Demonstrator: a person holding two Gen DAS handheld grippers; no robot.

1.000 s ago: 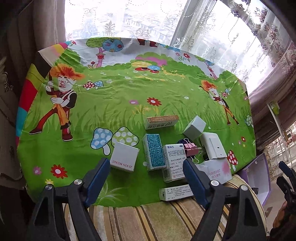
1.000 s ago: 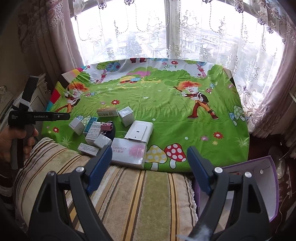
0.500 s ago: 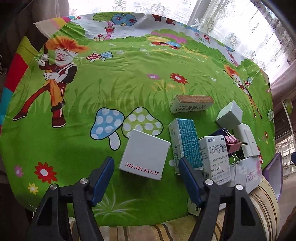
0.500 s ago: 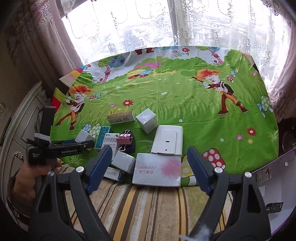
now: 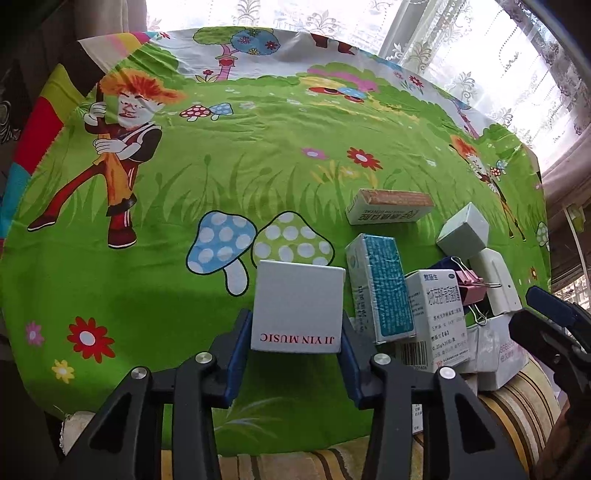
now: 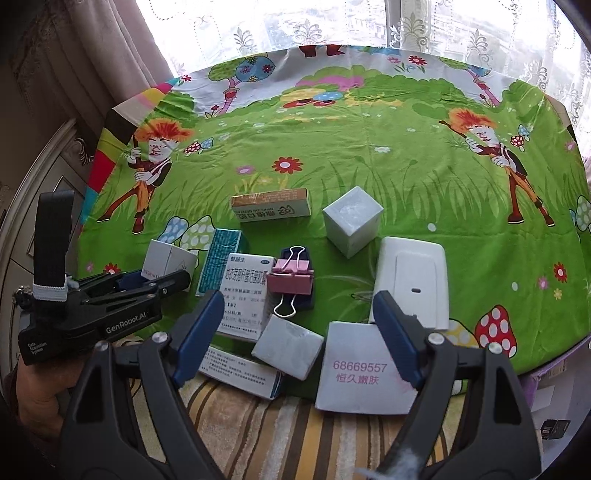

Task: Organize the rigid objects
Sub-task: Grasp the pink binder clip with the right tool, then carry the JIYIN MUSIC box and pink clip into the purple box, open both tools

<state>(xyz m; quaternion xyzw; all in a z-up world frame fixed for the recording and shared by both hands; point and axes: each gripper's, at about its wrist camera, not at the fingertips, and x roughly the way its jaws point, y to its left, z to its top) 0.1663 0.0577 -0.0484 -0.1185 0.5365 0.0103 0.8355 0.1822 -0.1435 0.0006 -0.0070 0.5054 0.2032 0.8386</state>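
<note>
The white "JI YIN MUSIC" box (image 5: 298,306), square with red lettering on its near face, sits low and centre in the left wrist view, grasped between the blue pads of the left gripper (image 5: 295,336). The right gripper (image 6: 295,332) hangs released, jaws wide, above the pile at the bottom of its own frame. One pink binder clip (image 6: 291,277) and one white cube (image 6: 352,225) lie among several printed cartons. All rest on a green cartoon cloth (image 6: 369,166); a striped cushion (image 6: 288,432) lies below it and lace curtains (image 6: 295,26) run along the top.
</note>
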